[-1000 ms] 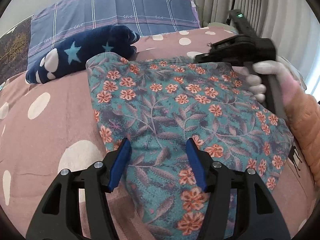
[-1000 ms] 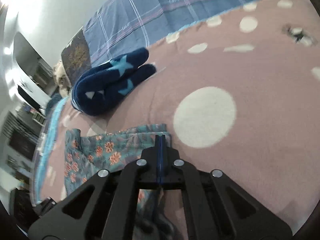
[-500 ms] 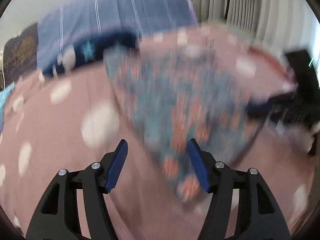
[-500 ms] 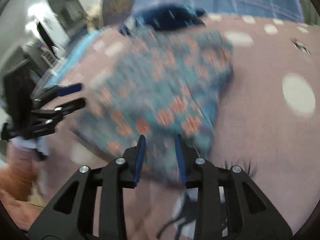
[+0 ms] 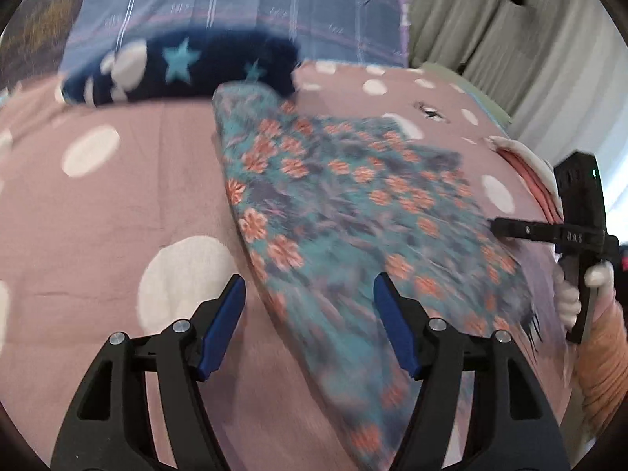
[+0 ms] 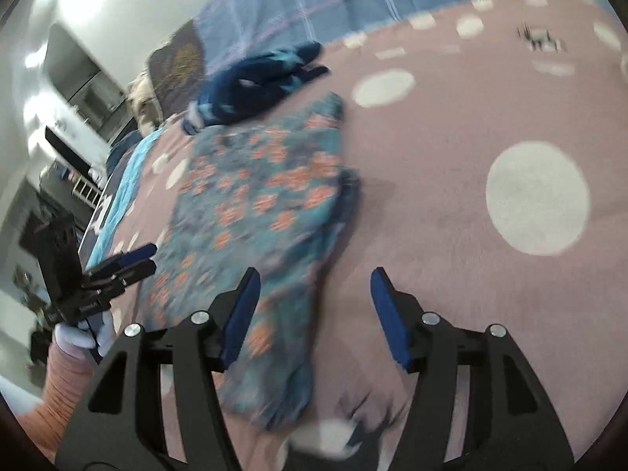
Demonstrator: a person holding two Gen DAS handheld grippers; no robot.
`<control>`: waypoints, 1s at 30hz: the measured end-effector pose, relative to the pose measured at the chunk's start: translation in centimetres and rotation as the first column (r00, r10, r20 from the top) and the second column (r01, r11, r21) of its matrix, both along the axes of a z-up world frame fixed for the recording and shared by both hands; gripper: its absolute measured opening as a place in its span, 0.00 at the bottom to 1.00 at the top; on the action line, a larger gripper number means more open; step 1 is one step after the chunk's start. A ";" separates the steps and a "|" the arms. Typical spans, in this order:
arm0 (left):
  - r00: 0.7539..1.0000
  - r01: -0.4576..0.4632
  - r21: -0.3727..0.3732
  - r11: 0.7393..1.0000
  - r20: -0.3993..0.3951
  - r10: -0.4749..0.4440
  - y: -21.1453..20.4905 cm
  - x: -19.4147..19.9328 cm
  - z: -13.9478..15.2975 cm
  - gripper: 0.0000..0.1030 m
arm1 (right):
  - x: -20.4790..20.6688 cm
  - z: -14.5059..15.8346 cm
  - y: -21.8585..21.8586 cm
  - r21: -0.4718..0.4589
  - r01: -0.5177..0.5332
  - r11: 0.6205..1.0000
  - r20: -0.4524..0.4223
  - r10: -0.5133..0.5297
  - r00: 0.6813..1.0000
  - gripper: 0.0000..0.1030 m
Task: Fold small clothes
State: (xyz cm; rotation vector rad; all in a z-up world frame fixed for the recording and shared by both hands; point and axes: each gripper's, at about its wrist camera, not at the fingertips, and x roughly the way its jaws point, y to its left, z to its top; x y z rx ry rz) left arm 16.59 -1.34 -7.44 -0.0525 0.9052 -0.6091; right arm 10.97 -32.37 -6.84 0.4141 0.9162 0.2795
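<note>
A: Floral garment (image 5: 353, 212) spread mid-frame on the pink dotted bedspread (image 5: 117, 204), running from the upper centre down to the lower right of the left wrist view. Looks partly folded: a doubled edge along its right side in the right wrist view (image 6: 274, 196), though blur hides the layers.

B: Agreed, but not finished. Still a long, uneven shape, narrow tail trailing toward the bottom of the frame. Probably another fold or two left, then squaring up.

A: Left gripper (image 5: 310, 325): blue pads apart and opening, cloth lying under the gap, nothing pinched.

B: Right gripper (image 6: 314, 318): also spreading, pads clear of the fabric, garment edge just below the left pad, bare bedspread under the right one. No hold on anything by either.

A: Only in the left wrist view: curtains (image 5: 490, 31) at upper right, and the right gripper side-on at the right edge (image 5: 549, 231) with a gloved hand (image 5: 588, 286) and orange sleeve below it.

B: Only in the right wrist view: room furniture at far left, a light blue blanket edge (image 6: 125, 180), and the left gripper at lower left (image 6: 125, 263). Navy star-patterned fleece item (image 6: 259, 82) beyond the garment in both, folded or not impossible to tell.
</note>
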 end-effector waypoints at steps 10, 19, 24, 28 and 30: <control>0.999 0.036 -0.077 0.996 -0.018 -0.037 -2.4 7.6 -0.9 0.61 | 9.3 -1.2 1.0 0.113 -0.129 0.985 0.013 0.128 0.992 0.53; 0.985 0.035 -0.036 0.999 0.171 -0.028 -4.3 6.2 4.1 0.08 | 7.9 2.5 3.5 -0.035 -0.093 0.995 0.154 0.097 0.983 0.11; 0.934 0.108 -0.047 0.993 0.347 -0.085 -7.4 3.7 12.1 0.08 | 3.2 9.6 1.9 -0.119 0.001 0.993 0.337 0.039 0.941 0.11; 0.879 0.172 -0.021 0.985 0.455 -0.143 -12.0 3.3 17.3 0.08 | 0.9 15.4 -1.8 -0.144 0.132 0.981 0.452 -0.053 0.891 0.11; 0.859 0.186 0.003 0.983 0.486 -0.164 -14.7 4.4 18.9 0.08 | 1.3 17.8 -4.0 -0.171 0.202 0.964 0.483 -0.097 0.870 0.11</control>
